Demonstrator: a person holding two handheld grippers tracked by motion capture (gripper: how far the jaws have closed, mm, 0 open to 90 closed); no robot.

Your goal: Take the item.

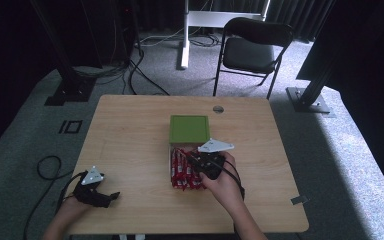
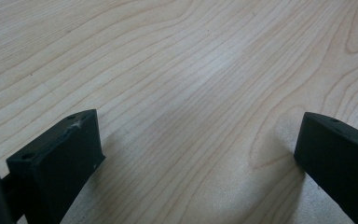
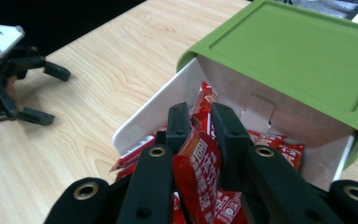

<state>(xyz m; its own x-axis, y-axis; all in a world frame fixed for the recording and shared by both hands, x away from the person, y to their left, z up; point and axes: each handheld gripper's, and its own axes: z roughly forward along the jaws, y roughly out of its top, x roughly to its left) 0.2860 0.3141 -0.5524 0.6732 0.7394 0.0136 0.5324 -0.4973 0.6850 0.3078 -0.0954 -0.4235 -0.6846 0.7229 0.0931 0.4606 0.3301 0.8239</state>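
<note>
Right hand-held gripper (image 3: pixel 200 123): clamped on one red foil snack packet (image 3: pixel 196 172) over the white drawer (image 3: pixel 142 122) of the green plastic box (image 3: pixel 291 51); a straight lift avoids snagging neighbouring packets. Left hand-held gripper (image 1: pixel 99 194): jaws apart, idle on the wooden counter (image 1: pixel 130 130).

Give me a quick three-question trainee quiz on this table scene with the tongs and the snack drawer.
1. True or false: the right tongs are shut on a red snack packet.
2. What colour is the drawer box's casing: A green, B blue, C grey?
3. What lies under the left tongs?

Key: 1 true. 2 A. 3 Bare wooden table; the tongs are open, with nothing between them.
</note>
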